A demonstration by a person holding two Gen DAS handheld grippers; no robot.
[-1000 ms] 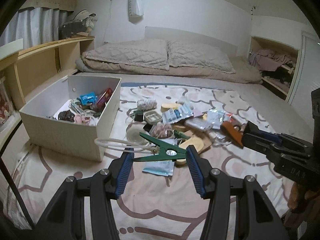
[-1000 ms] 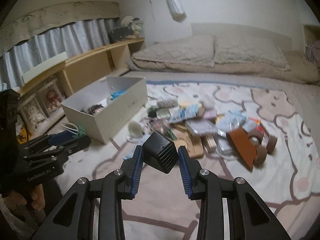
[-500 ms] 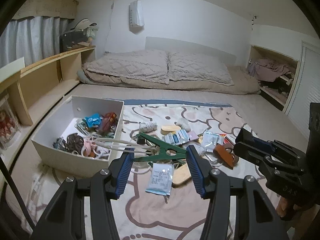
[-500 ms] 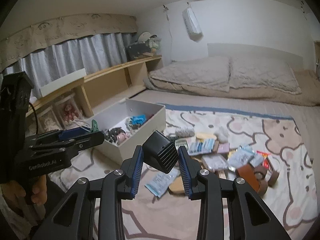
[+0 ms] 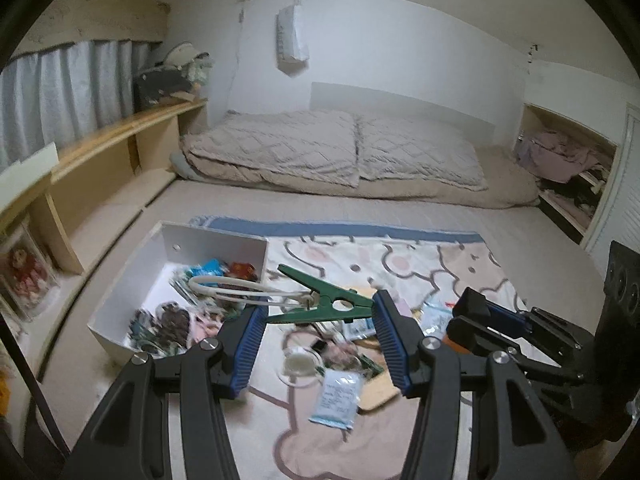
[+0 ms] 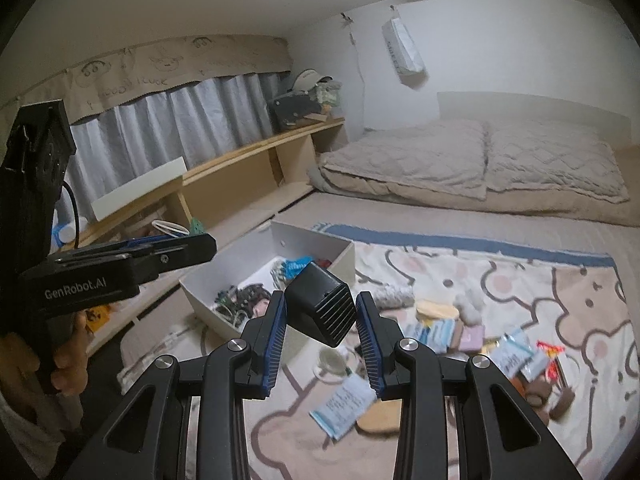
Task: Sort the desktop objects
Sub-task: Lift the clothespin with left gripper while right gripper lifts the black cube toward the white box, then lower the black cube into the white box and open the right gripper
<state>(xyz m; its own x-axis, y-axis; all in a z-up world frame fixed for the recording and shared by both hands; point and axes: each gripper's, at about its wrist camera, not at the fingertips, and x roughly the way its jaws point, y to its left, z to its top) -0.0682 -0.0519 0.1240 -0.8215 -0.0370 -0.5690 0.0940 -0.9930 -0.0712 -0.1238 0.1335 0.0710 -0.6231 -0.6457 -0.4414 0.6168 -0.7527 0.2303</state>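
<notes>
While the left tongs (image 5: 318,316) clamped a green clothespin (image 5: 326,300) trailing a white loop (image 5: 228,288) and the right tongs (image 6: 320,316) clamped a black cube (image 6: 322,304), both hung above the white box (image 5: 216,240); the loop could snag on release.

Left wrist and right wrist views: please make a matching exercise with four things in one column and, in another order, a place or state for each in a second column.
Things:
1. green clothespin
2. black ribbed block
3. white box
4. light blue packet

Places or states:
A. lies flat on the patterned blanket
B. gripped in the right tool
C. holds small items already sorted
D. gripped in the left tool, a white loop hanging from it

Pairs: 1-D, 2-B, 3-C, 4-A
</notes>
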